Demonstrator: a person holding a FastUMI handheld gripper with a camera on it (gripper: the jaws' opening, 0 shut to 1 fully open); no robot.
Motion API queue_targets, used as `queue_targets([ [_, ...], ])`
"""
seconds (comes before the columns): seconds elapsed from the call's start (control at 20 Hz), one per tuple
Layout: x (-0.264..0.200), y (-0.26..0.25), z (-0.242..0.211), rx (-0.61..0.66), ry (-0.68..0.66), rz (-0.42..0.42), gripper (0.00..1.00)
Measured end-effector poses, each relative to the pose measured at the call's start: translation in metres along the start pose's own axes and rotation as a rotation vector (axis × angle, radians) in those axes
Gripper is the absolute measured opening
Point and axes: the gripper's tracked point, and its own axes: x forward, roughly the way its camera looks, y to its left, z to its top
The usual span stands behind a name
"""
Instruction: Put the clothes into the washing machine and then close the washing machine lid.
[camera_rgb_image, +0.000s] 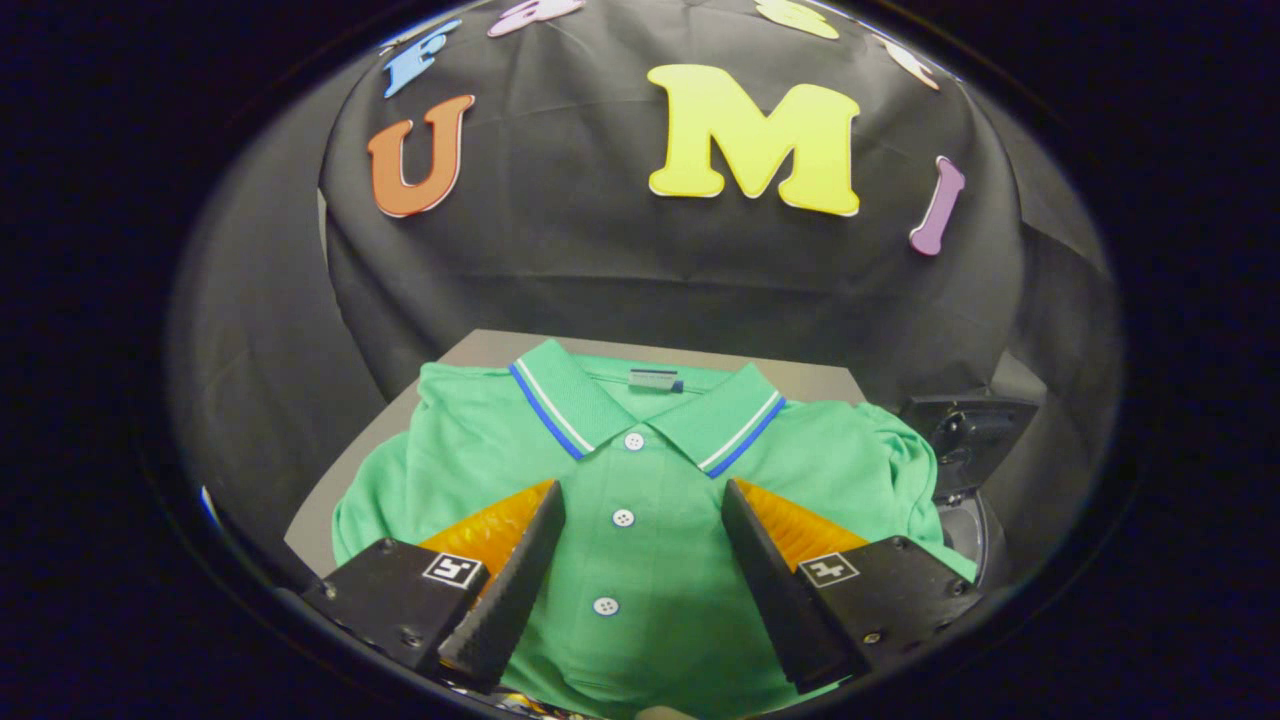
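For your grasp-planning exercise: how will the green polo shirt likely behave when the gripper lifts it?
Shirt: soft knit, so probably floppy, draping and unfolding when lifted. Likely light. The gripper is open above its button placket; a pinch there may raise only the top layer.

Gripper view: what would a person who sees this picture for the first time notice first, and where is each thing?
First comes the green polo shirt, folded flat on a grey table, its collar edged in blue and white and pointing away from the fingers. The gripper is open above it, with the row of white buttons showing between the two fingers. To the right of the shirt, beyond the table's edge, sits a dark machine part, too little seen to name.
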Motion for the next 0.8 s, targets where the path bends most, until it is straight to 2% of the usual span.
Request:
queue_targets([
  [0.3,-0.0014,-0.0009,-0.0014,0.001,0.078,0.003,0.97],
  [0.4,-0.0023,-0.0027,-0.0009,-0.004,0.099,-0.007,0.89],
  [0.5,-0.0023,-0.0041,0.0007,-0.028,0.107,-0.012,0.76],
  [0.7,-0.0037,-0.0063,-0.0013,-0.116,0.113,-0.005,0.27],
  [0.8,-0.0047,-0.0089,-0.0036,-0.160,0.110,0.037,0.22],
])
